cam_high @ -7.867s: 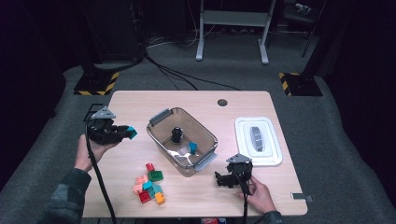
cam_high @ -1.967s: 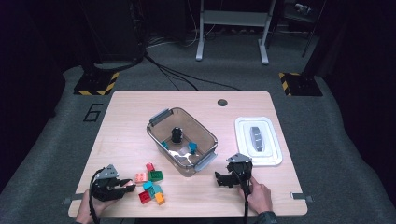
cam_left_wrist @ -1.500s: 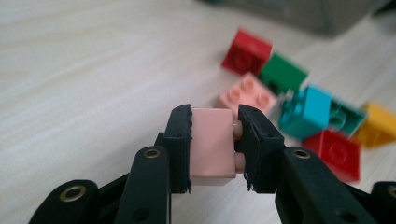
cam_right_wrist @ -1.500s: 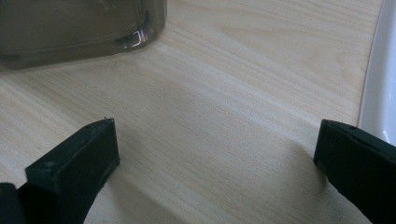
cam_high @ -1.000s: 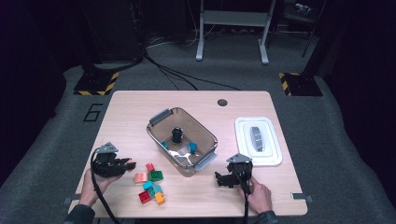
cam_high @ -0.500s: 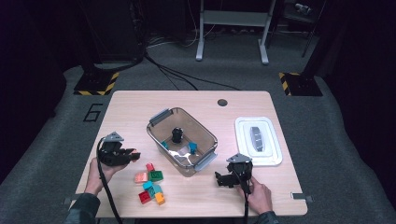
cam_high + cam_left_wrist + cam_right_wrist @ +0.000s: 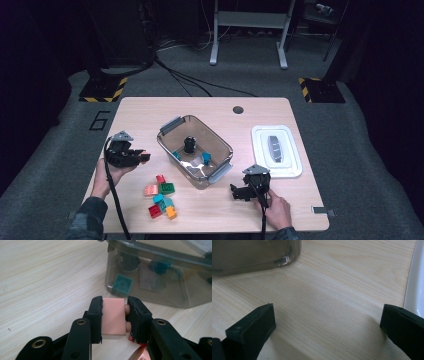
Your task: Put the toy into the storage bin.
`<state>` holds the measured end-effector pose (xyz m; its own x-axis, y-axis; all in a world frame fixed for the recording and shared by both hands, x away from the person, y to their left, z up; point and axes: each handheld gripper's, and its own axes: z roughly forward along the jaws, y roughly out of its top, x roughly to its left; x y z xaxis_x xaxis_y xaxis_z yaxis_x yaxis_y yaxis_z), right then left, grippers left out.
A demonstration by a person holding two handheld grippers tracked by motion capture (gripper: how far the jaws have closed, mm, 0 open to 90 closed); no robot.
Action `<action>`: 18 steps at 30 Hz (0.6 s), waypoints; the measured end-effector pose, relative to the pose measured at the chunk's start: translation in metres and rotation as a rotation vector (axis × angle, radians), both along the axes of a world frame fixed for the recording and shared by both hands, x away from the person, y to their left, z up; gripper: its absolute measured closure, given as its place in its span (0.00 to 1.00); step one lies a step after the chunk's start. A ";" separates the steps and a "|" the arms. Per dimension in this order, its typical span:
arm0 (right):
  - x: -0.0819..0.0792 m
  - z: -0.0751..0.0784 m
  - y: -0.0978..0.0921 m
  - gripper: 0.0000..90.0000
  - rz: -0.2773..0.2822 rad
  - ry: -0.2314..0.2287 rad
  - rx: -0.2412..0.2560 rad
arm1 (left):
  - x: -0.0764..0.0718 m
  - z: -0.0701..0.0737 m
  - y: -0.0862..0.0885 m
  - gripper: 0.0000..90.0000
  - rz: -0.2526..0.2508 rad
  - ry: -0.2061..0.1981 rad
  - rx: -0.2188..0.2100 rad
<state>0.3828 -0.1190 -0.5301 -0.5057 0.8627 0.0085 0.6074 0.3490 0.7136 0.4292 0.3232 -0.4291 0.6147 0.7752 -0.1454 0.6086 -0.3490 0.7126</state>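
A: From the high view, where does everything sit against the clear plastic bin (image 7: pixel 196 150)?

B: The left gripper (image 7: pixel 142 157) hangs just left of the bin, above the table (image 7: pixel 150 112). A pile of toy bricks (image 7: pixel 161 197) lies near the bin's front-left corner. The white lid (image 7: pixel 277 151) lies to the bin's right, and the right gripper (image 7: pixel 235 192) rests near the bin's front-right corner.

A: And the left gripper view?

B: The jaws are clenched on a pink brick (image 7: pixel 113 315), pressing its two flat sides, with the studs facing the right-hand jaw. The brick is just short of the bin's wall (image 7: pixel 150 282); a teal brick (image 7: pixel 122 284) shows through it.

A: How should it handle?

B: Light, stiff and smooth-sided, I judge. It won't crush, but it may slip or twist; gripping flat faces squarely, as here, looks safest.

A: The right gripper view?

B: Its jaws stand wide apart, holding nothing, over bare wood beside the bin's corner (image 7: pixel 284 257).
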 end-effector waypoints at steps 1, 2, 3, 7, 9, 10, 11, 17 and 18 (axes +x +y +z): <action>0.000 0.000 0.000 0.00 0.000 0.000 0.000 | 0.001 0.002 0.000 0.73 -0.003 -0.002 0.009; 0.000 0.000 0.000 0.00 0.000 0.000 0.000 | 0.002 0.004 -0.001 0.73 -0.003 0.000 0.004; 0.000 0.000 0.000 0.00 0.000 -0.001 0.001 | 0.003 0.007 -0.001 0.73 -0.008 -0.002 0.009; 0.000 0.000 0.000 0.00 0.000 -0.001 0.001 | 0.006 0.015 -0.004 0.73 -0.003 -0.023 0.007; 0.000 0.000 0.000 0.00 -0.001 0.000 -0.002 | 0.007 0.020 -0.004 0.73 -0.007 -0.021 0.010; 0.000 0.000 0.000 0.00 -0.001 -0.001 0.001 | 0.007 0.021 -0.004 0.73 -0.010 -0.025 0.014; 0.000 0.000 0.000 0.00 0.000 -0.001 0.000 | 0.008 0.024 -0.004 0.73 -0.007 -0.029 0.009; 0.000 0.000 0.000 0.00 -0.001 -0.001 -0.001 | 0.009 0.039 -0.003 0.73 -0.002 -0.049 0.017; 0.000 0.000 0.000 0.00 -0.001 -0.001 -0.001 | 0.009 0.039 -0.003 0.73 -0.002 -0.049 0.017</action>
